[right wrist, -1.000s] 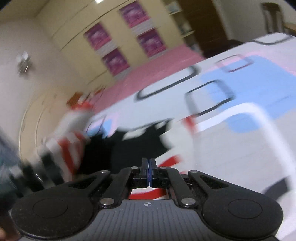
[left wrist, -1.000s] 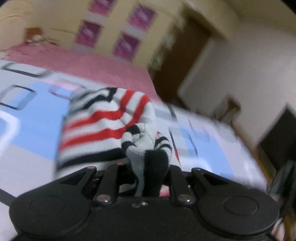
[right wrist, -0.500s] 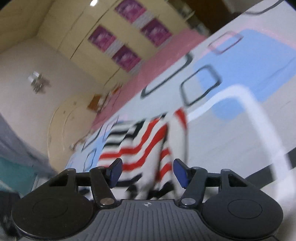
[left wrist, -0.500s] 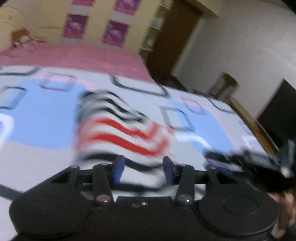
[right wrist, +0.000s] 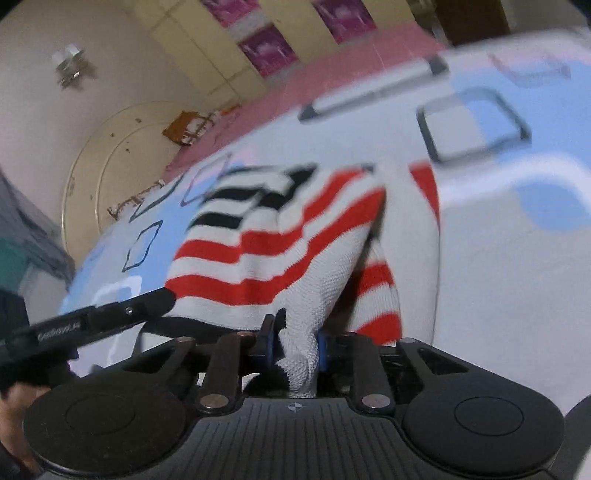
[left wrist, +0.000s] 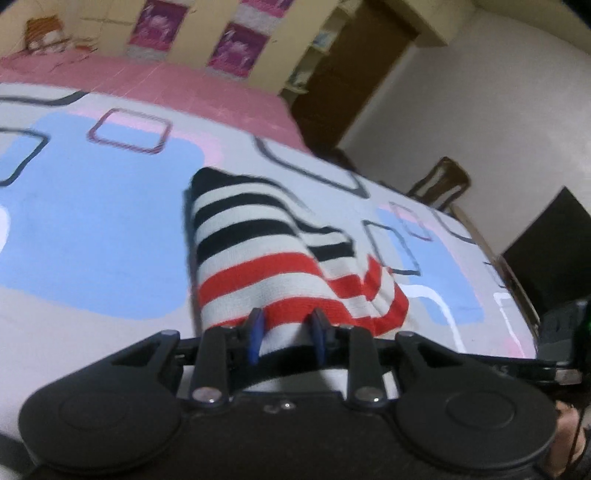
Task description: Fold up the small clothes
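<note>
A knit sweater (left wrist: 258, 258) with white, black and red stripes lies folded on the bed cover (left wrist: 92, 240). My left gripper (left wrist: 286, 334) is low at the sweater's near edge. Its jaws are closing with the flat hem between the blue pads, which flank the cloth without bunching it. In the right wrist view the same sweater (right wrist: 258, 251) is rumpled, and my right gripper (right wrist: 295, 341) is closing with a bunched white fold squeezed between its pads. One of the left gripper's fingers (right wrist: 122, 312) reaches in from the left, touching the sweater's edge.
The bed cover (right wrist: 498, 277) is grey-white with blue and pink patches and dark square outlines. A pink sheet (left wrist: 166, 81) covers the far end. Behind stand a cream wardrobe (left wrist: 192, 33), a brown door (left wrist: 343, 85), a wooden chair (left wrist: 443, 181) and a dark screen (left wrist: 554, 251).
The left gripper let go of the bunched sleeve it held up. Both grippers opened, dropped to the sweater's near edge, and their jaws have come in around the cloth.
</note>
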`<action>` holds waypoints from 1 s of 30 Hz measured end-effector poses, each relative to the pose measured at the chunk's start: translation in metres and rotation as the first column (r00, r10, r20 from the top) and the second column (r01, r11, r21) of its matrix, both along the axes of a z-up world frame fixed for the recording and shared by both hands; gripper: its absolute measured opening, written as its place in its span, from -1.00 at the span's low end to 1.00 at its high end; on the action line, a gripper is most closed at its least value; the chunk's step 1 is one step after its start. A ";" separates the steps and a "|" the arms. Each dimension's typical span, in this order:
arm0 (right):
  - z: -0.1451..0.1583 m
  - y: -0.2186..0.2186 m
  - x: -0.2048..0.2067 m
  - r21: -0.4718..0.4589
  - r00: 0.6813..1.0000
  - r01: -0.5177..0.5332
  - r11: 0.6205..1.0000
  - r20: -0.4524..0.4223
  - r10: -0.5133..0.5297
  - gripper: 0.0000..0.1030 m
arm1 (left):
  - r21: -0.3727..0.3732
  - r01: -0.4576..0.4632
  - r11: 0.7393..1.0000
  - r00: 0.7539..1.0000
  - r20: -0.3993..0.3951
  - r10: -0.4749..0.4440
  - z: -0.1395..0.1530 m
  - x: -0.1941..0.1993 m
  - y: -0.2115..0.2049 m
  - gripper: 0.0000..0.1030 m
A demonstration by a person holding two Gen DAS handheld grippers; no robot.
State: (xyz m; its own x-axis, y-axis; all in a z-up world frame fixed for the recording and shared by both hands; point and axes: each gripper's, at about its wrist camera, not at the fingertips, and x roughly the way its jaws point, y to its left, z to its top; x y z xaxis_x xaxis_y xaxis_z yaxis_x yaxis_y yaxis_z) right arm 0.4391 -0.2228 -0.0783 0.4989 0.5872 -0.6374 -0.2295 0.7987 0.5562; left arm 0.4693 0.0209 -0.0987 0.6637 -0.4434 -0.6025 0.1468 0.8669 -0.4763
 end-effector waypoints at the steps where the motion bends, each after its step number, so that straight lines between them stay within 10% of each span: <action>1: 0.009 -0.002 -0.008 -0.023 0.999 0.002 1.000 0.055 -0.001 -0.62 | -0.003 0.025 1.000 1.000 0.016 -0.025 -0.001 0.002 -0.003 -0.47; 4: 0.018 -0.013 -0.027 -0.104 0.987 0.026 0.994 0.157 -0.009 -0.62 | 0.058 0.105 0.993 0.994 0.004 -0.105 -0.012 0.017 -0.024 -0.46; 8: -0.011 -0.018 -0.016 -0.091 0.999 0.049 0.995 0.027 -0.047 -0.61 | 0.209 0.183 0.961 0.983 -0.010 -0.185 -0.006 0.026 -0.049 -0.46; 16: 0.022 -0.042 -0.001 -0.107 0.977 0.188 0.976 0.118 -0.175 -0.19 | 0.198 0.215 0.956 0.972 0.049 -0.229 0.017 0.042 -0.035 -0.51; 18: 0.028 -0.034 0.019 -0.125 0.977 0.169 0.978 0.154 -0.149 -0.75 | 0.235 0.205 0.950 0.974 0.052 -0.223 0.019 0.059 -0.042 -0.51; 23: -0.012 0.012 0.069 -0.397 0.997 0.031 0.917 0.074 -0.002 -0.90 | 0.280 0.227 0.933 0.974 -0.061 -0.219 -0.017 0.089 -0.056 -0.45; 30: 0.002 0.002 0.055 -0.345 0.994 0.092 0.934 0.095 -0.062 -0.89 | 0.207 0.209 0.956 0.977 -0.004 -0.213 0.001 0.066 -0.040 -0.52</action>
State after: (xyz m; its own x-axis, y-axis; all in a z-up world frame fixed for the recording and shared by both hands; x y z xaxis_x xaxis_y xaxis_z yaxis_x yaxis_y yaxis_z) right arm 0.4942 -0.2208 -0.0762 0.5925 0.2935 -0.7502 -0.1923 0.9559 0.2220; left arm 0.5349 -0.0187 -0.0974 0.5801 -0.4431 -0.6835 0.3440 0.8939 -0.2875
